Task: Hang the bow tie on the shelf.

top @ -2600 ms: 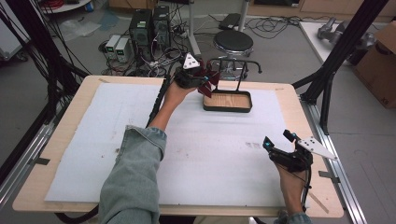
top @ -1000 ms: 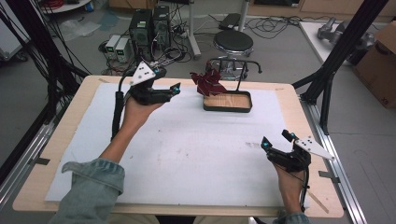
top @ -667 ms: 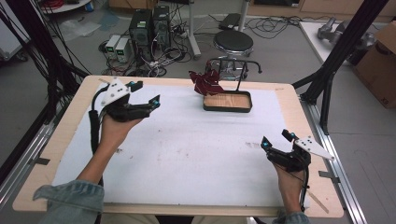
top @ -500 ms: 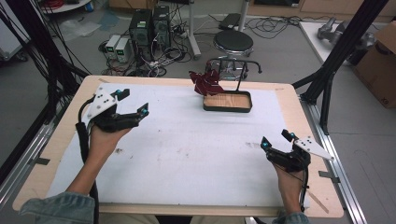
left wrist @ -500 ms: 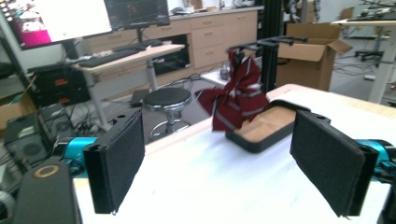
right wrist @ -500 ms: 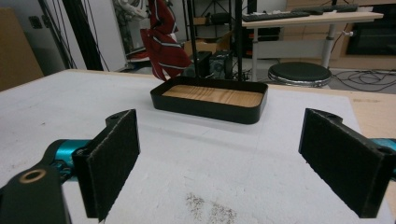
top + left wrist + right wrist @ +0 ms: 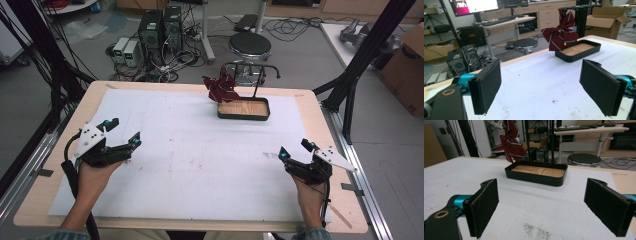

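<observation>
The bow tie (image 7: 220,87) now hangs on the stand above the black tray (image 7: 243,115), released by the left gripper (image 7: 121,133), which has withdrawn to the surface's near-left edge with fingers wide and empty, so hanging appears complete.

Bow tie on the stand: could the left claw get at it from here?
Probably yes. The left claw is open and empty, and bare white mat lies between it and the bow tie hanging over the tray.

I see a round black stool (image 7: 249,46) top centre, computer towers (image 7: 161,29) upper left, a cardboard box (image 7: 406,70) far right.
</observation>
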A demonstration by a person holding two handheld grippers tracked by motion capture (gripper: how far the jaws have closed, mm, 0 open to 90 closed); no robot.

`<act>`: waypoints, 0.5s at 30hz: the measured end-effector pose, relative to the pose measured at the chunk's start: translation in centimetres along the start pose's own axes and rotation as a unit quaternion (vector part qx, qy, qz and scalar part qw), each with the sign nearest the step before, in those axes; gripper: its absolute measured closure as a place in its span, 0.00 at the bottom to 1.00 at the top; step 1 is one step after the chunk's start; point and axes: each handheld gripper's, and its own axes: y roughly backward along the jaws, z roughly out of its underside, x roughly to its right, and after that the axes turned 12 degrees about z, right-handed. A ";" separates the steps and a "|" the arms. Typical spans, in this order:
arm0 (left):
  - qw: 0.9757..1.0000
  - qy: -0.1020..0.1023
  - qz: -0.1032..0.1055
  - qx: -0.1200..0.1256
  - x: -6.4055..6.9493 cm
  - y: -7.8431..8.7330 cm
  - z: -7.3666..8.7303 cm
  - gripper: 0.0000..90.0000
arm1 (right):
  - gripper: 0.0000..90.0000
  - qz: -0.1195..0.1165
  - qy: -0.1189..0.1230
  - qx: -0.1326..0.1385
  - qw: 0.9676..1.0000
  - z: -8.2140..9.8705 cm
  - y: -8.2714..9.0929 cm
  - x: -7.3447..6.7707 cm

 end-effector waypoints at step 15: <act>0.999 0.021 -0.028 -0.022 0.0 1.5 4.5 0.20 | 0.13 0.003 0.005 -0.006 1.000 0.2 -0.1 -0.1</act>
